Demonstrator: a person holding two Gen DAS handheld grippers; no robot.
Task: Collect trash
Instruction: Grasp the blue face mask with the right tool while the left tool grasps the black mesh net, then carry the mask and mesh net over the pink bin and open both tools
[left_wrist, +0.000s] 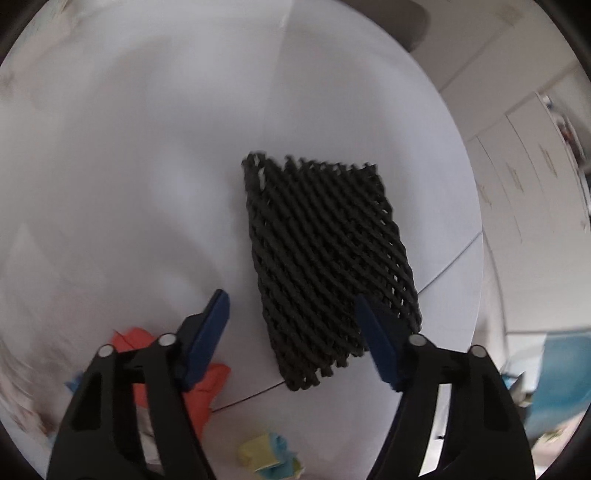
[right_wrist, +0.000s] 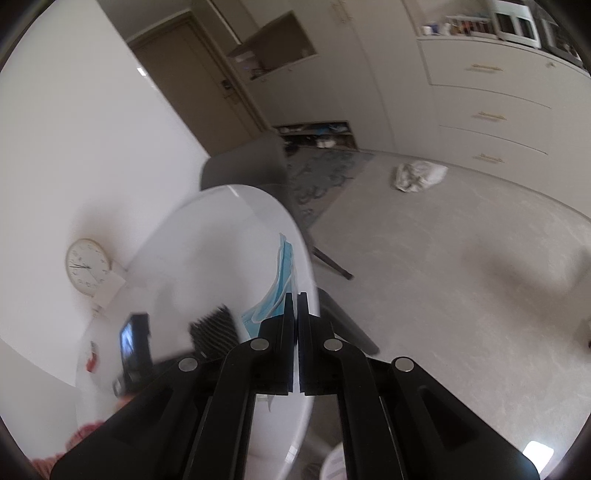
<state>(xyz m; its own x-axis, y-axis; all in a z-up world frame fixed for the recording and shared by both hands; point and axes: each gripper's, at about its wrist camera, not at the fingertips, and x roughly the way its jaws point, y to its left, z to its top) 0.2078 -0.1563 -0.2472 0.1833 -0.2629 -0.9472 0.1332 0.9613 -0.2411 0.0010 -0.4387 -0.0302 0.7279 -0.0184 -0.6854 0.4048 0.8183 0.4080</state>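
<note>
The black foam mesh sleeve (left_wrist: 325, 266) lies flat on the round white worktop (left_wrist: 129, 166), and my left camera looks almost straight down on it. The left claw (left_wrist: 295, 317) hangs over its near end with the blue-padded fingers (left_wrist: 207, 332) spread to either side; the pads are not pressing it, and I cannot tell whether the right-hand one touches its edge. Only this view gives me the crumpled orange-red paper (left_wrist: 210, 384) behind the left finger and the yellow and blue paper scraps (left_wrist: 269, 454) at the bottom, both partly cut off. My right camera shows what the left does not: the right claw (right_wrist: 296, 299) with its fingers pressed together, holding nothing I can see, at the worktop's rim, with a light blue face mask (right_wrist: 284, 273) lying just beyond its tips. There the mesh sleeve is only a blurred dark patch, and a dark, screen-like thing (right_wrist: 133, 347) beside it is too smeared to identify. A round wall clock (right_wrist: 88, 266) and a crumpled white bag on the floor (right_wrist: 419, 176) appear in that view alone.
</note>
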